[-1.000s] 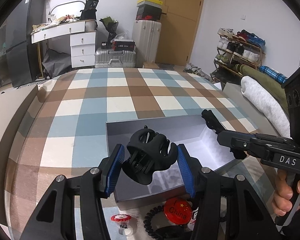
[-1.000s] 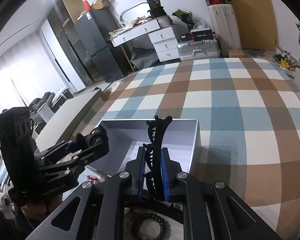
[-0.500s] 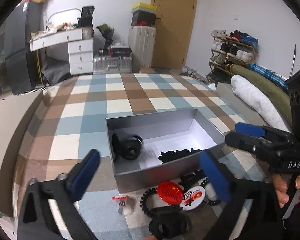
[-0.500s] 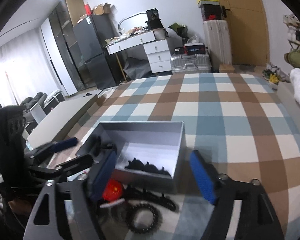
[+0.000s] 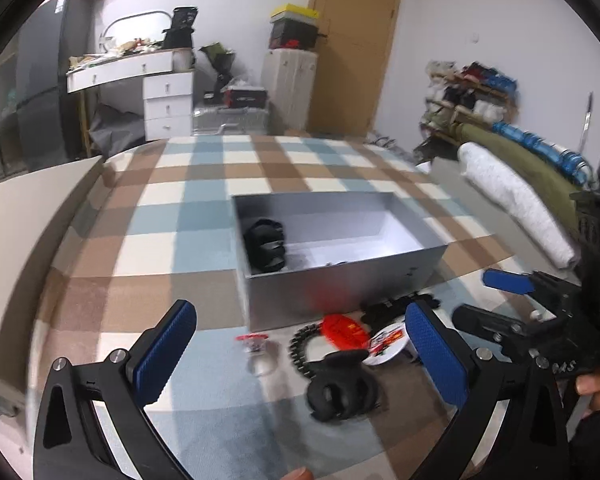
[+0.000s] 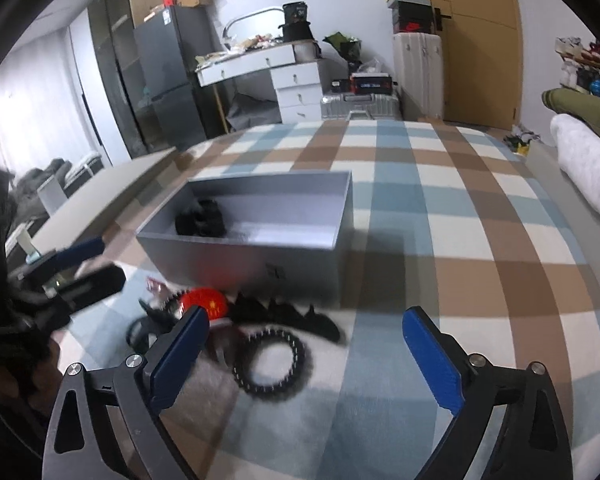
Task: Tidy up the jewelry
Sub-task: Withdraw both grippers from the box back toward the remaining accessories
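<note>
both our grippers hang with fingers released and empty, left gripper (image 5: 300, 356) above the black plastic claw clip (image 5: 342, 394), right gripper (image 6: 304, 356) over the black beaded bracelet (image 6: 274, 364). we should probably straddle one piece squarely before closing. only the left view shows the near clip; one black clip (image 5: 265, 245) already lies in the grey open box (image 5: 340, 284).

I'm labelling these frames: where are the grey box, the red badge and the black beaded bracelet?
grey box (image 5: 340, 286): left wrist view, near outer wall.
red badge (image 5: 342, 326): left wrist view, middle of its face.
black beaded bracelet (image 6: 274, 386): right wrist view, near side of the ring.
</note>
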Tool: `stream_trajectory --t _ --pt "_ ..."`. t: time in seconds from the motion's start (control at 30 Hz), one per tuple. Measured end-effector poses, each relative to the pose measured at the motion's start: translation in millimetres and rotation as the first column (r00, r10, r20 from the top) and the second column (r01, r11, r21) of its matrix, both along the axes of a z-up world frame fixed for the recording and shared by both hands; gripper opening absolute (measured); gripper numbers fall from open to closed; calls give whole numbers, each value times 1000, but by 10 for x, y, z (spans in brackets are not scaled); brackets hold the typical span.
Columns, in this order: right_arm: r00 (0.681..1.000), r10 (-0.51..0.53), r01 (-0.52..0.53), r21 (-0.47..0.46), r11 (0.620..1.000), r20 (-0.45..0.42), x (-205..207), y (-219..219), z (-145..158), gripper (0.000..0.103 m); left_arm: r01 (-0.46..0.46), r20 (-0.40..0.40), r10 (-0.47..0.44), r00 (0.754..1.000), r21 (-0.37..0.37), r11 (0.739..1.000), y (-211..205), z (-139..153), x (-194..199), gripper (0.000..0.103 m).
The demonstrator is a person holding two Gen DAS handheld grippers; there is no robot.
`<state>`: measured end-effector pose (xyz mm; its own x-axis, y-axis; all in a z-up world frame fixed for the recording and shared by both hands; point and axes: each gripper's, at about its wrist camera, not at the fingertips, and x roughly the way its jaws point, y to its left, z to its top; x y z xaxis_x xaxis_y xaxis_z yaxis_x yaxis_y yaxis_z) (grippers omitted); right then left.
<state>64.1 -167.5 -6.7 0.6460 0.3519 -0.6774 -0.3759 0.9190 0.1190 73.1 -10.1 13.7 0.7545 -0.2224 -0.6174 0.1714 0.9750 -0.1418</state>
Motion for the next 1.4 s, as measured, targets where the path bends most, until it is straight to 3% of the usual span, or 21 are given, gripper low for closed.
stream_trajectory --t 0.1,0.73,1.07,1.17,1.4 --pt "1000 7 -7 -11 1000 -13 -23 11 -24 99 5 16 -6 1000 33 999 3 7 -87 102" --pt "996 -12 3 -115 993 -84 -9 -8 -250 97 -4 -41 6 999 40 999 54 -200 -107 102" --pt "994 12 -24 -119 993 -105 30 61 -307 50 8 -39 -6 999 55 998 10 -199 -137 102" --pt "993 37 -48 -102 994 -108 26 107 -306 47 3 -42 -1 999 59 998 8 -196 -136 102" --pt "990 56 -68 -94 993 -127 66 190 -313 26 1 -43 1 999 49 999 21 -196 -121 102"
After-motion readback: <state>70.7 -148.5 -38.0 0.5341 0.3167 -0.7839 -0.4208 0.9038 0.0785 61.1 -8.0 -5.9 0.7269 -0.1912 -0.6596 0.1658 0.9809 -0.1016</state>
